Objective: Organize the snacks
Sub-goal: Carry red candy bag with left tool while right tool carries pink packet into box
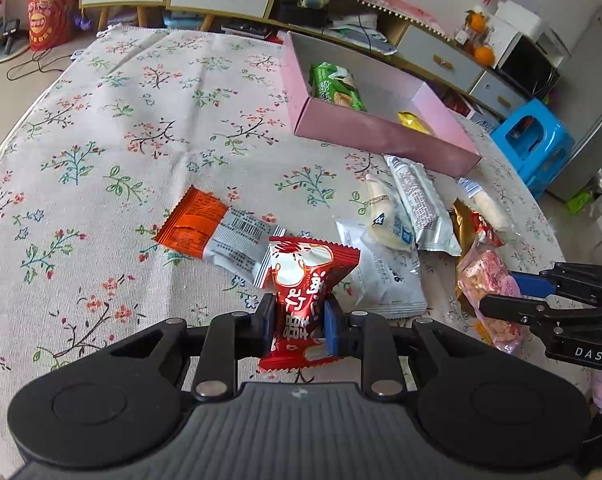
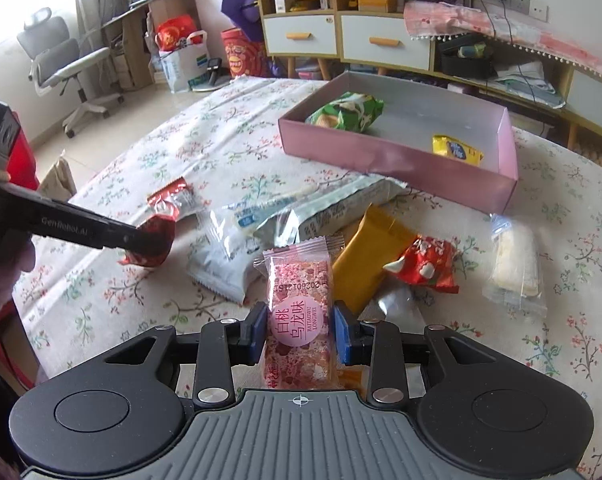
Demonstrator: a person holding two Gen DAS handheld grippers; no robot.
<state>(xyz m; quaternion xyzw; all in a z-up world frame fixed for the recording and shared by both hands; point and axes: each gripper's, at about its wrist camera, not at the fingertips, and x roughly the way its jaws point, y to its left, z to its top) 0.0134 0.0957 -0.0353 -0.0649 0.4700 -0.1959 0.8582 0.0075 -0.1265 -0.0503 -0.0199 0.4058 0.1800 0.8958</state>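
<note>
My left gripper (image 1: 299, 322) is shut on a red snack packet (image 1: 305, 276), held just above the floral tablecloth. It also shows in the right wrist view (image 2: 151, 240). My right gripper (image 2: 300, 330) is shut on a pink snack bar (image 2: 299, 308), which also shows in the left wrist view (image 1: 491, 280). A pink box (image 2: 393, 160) stands at the far side of the table and holds a green packet (image 2: 347, 112) and a yellow packet (image 2: 457, 150). Loose snacks lie between grippers and box: an orange and silver packet (image 1: 205, 232), white packets (image 1: 385, 264), a gold packet (image 2: 367, 264), a small red packet (image 2: 427, 266).
A clear-wrapped white snack (image 2: 515, 264) lies at the right of the table. Behind the table are a sideboard with drawers (image 2: 345, 40), an office chair (image 2: 61, 68) and bags on the floor. A blue stool (image 1: 535, 144) stands by the table's right side.
</note>
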